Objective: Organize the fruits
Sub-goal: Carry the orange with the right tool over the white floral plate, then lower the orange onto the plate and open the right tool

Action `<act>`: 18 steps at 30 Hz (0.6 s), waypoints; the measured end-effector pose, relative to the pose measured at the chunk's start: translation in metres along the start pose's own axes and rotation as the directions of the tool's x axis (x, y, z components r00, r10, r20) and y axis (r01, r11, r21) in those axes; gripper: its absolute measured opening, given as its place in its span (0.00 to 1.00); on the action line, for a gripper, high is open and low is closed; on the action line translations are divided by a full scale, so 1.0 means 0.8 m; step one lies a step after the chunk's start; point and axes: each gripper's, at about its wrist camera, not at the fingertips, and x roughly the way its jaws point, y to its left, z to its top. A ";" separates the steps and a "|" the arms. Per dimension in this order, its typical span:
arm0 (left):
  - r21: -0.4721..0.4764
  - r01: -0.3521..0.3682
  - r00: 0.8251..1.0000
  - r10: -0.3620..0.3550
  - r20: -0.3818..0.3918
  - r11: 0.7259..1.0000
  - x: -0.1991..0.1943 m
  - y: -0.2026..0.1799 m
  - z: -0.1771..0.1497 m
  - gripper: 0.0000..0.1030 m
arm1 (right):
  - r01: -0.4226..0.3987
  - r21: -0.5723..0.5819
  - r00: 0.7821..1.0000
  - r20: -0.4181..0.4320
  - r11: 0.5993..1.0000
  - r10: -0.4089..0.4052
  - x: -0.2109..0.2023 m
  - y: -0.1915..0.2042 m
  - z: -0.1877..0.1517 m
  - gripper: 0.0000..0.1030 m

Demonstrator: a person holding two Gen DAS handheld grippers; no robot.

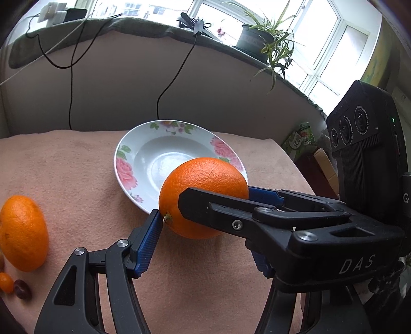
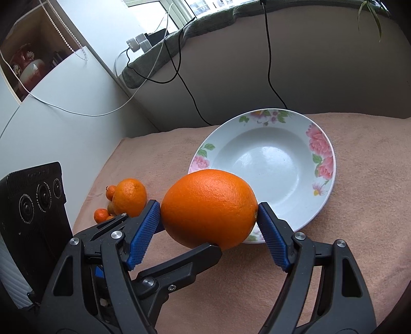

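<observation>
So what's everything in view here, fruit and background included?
held orange: 1, orange, between both grippers, in front of the plate
loose orange: 1, orange, on the cloth, left
kumquats: at least 2, orange, beside the loose orange
dark fruit: 1, dark red, beside them
plate: 1, white with pink flowers, empty, on the cloth
cloth: 1, pinkish, covers the surface
cables: several, black and white, hang from the sill
plugs: white, on the sill
plant: 1, green, potted, on the sill
left gripper: black, blue pads, on the held orange
right gripper: same, clamps its ends
</observation>
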 end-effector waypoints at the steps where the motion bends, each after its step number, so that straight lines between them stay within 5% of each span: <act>1: 0.000 0.000 1.000 0.000 -0.003 1.000 0.002 0.000 0.001 0.62 | -0.001 0.004 1.000 -0.001 1.000 0.001 0.001 -0.002 0.001 0.77; 10: -0.010 0.008 0.999 -0.008 -0.031 1.000 0.016 0.001 0.009 0.62 | 0.009 0.019 1.000 -0.013 1.000 -0.009 0.007 -0.012 0.005 0.77; 18: 0.028 -0.009 1.000 0.010 -0.020 1.000 0.007 0.000 0.012 0.60 | 0.085 0.001 0.994 0.063 0.996 -0.085 -0.017 -0.012 0.011 0.78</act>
